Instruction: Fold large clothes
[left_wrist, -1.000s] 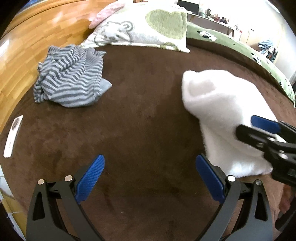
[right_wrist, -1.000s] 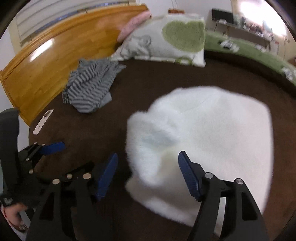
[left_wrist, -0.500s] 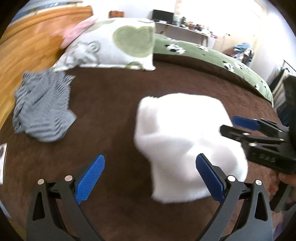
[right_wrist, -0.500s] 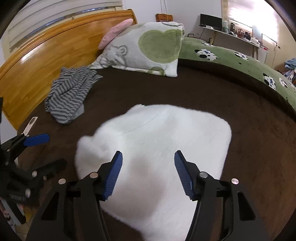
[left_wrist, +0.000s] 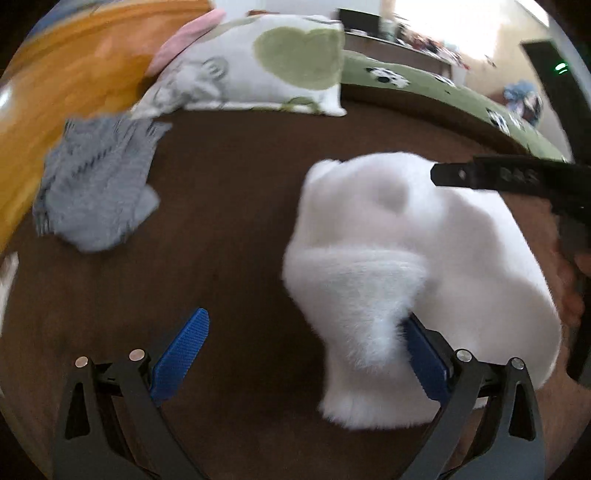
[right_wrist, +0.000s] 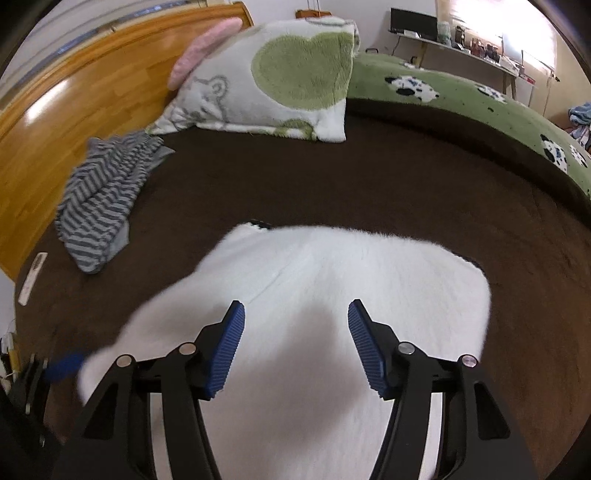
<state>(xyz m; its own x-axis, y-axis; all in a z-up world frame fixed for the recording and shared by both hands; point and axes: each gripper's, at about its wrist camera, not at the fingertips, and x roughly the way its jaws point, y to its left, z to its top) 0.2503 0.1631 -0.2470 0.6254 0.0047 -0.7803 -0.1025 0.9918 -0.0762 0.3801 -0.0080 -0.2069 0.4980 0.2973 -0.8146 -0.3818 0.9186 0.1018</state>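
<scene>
The white fleece garment (left_wrist: 424, 258) lies on the brown bedspread (left_wrist: 221, 221), right of the striped grey top (left_wrist: 92, 192). Both grippers have closed in: left gripper (left_wrist: 303, 354) spread beside its near flap, right gripper (right_wrist: 295, 343) spread above it. Another fold looks imminent.

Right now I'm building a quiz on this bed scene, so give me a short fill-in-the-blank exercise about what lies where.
1. The fluffy garment under the right gripper is ____ in colour.
2. The striped garment lies crumpled beside the ____ headboard.
3. The pillow bears a large green ____.
4. The left gripper has its jaws ____.

Missing words: white; wooden; heart; open
</scene>
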